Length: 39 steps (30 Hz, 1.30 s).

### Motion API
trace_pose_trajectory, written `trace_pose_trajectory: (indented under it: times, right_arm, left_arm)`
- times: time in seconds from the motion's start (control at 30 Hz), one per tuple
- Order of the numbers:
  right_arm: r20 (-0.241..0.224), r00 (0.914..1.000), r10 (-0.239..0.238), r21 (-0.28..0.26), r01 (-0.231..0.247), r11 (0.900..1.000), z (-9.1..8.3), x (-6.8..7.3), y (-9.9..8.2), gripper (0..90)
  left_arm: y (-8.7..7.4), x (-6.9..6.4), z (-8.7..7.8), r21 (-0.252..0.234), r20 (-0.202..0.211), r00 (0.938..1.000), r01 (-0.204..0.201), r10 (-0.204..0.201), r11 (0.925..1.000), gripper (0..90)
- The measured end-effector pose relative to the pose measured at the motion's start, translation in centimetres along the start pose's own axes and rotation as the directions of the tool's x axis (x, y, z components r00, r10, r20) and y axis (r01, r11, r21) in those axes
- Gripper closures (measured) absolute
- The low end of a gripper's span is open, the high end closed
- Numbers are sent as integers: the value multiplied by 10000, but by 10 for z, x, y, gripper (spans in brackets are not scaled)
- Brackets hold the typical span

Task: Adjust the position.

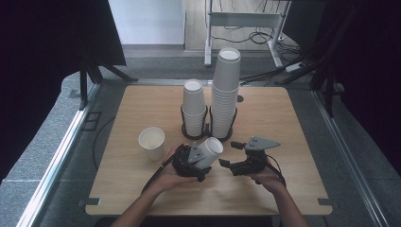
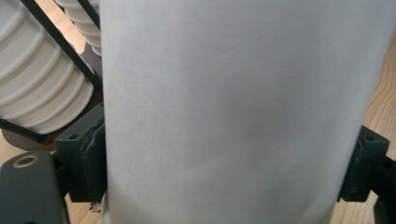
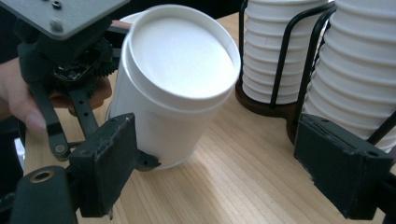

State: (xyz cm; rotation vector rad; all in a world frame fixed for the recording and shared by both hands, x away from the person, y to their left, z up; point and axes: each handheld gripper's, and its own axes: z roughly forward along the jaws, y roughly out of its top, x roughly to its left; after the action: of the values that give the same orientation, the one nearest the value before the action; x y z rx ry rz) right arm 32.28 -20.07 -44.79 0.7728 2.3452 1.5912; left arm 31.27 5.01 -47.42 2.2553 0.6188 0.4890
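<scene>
A white paper cup (image 1: 213, 147) (image 2: 233, 93) lies tilted in my left gripper (image 1: 199, 158) (image 2: 224, 163), whose black pads (image 2: 91, 158) press on both sides of its wall. The cup's closed end (image 3: 180, 60) points toward my right gripper (image 1: 229, 153) (image 3: 226, 168). That gripper hovers just right of the cup with its jaws wide apart and nothing between them. One of its pads (image 3: 109, 163) stands close beside the cup's wall, and I cannot tell whether it touches. A hand holds each gripper near the table's front edge.
Behind the grippers stand two cup stacks in black wire holders: a short stack (image 1: 194, 109) and a taller stack (image 1: 226, 90) (image 3: 364, 70). A single upright cup (image 1: 152, 142) stands to the left on the wooden table (image 1: 283, 118). Bare wood lies on the right side.
</scene>
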Motion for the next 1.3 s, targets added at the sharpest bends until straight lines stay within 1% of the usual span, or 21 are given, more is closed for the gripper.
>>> trace_pose_trajectory:
  times: [0.2,0.3,0.37,0.4,0.47,0.5,0.53,0.6,0.67,0.77,0.8,0.83,0.97,1.03,1.07,1.13,1.17,1.2,1.23,1.27,1.3]
  right_arm:
    - [-115,9980,-630,842,637,9944,-4,-2,21,140]
    - [-153,9944,-1050,1491,1061,9831,-4,-4,31,138]
    - [-377,9925,-1165,1892,1215,9744,-2,-6,37,136]
    - [-541,9910,-1221,2093,1308,9691,-1,-7,41,136]
    - [-812,9854,-1499,2547,1659,9527,1,-7,46,135]
    - [-997,9811,-1656,2828,1875,9407,2,-7,49,135]
    - [-1124,9768,-1824,3159,2092,9254,3,-7,51,134]
    - [-1382,9631,-2311,3880,2673,8820,7,-7,55,133]
    - [-1618,9519,-2602,4518,3059,8381,11,-5,59,133]
    - [-1923,9340,-3010,5182,3571,7771,20,0,65,128]
    - [-2035,9260,-3181,5293,3774,7599,23,1,67,127]
    - [-2152,9227,-3198,5428,3852,7463,25,2,69,122]
    - [-2419,9159,-3205,5807,4012,7083,36,5,76,119]
    - [-2632,9104,-3191,6058,4134,6797,41,4,77,119]
    - [-2677,9098,-3172,6195,4146,6665,44,4,77,119]
    - [-2883,9090,-3009,6363,4167,6492,48,4,78,120]
    - [-2979,9047,-3046,6393,4260,6402,50,4,77,120]
    - [-3120,9000,-3044,6424,4359,6303,52,4,77,120]
    - [-3223,8975,-3010,6470,4410,6220,54,5,77,122]
    - [-3260,9010,-2861,6572,4335,6166,55,6,76,124]
    - [-3297,9010,-2821,6658,4337,6071,57,6,76,127]
  left_arm:
    - [2,4,-3,128,-175,9996,-201,203,9997,125]
    - [4,5,-4,220,-285,9989,-366,372,9991,125]
    - [5,5,-4,251,-312,9986,-409,417,9988,125]
    - [6,5,-4,333,-348,9979,-530,541,9980,125]
    - [8,5,-3,421,-366,9970,-673,689,9968,125]
    - [8,5,-3,460,-358,9967,-711,728,9964,125]
    - [8,4,-2,486,-353,9965,-742,759,9961,125]
    - [9,3,0,637,-343,9955,-857,880,9943,125]
    - [10,1,2,727,-319,9942,-999,1024,9923,125]
    - [12,-4,6,863,-374,9906,-1279,1315,9880,125]
    - [13,-5,7,876,-398,9897,-1336,1375,9872,125]
    - [13,-7,8,915,-350,9893,-1378,1415,9862,125]
    - [13,-11,14,1120,-369,9850,-1637,1687,9801,125]
    - [13,-14,16,1200,-394,9818,-1798,1857,9764,126]
    - [14,-15,17,1237,-410,9790,-1932,1996,9733,126]
    - [16,-17,17,1211,-451,9756,-2083,2150,9705,125]
    - [17,-18,16,1262,-432,9727,-2212,2281,9670,126]
    - [18,-19,17,1162,-446,9727,-2213,2277,9683,126]
    - [19,-20,17,1196,-452,9712,-2272,2339,9665,126]
    - [20,-21,17,1211,-482,9694,-2334,2406,9648,126]
    - [20,-23,18,1229,-521,9679,-2380,2458,9635,126]
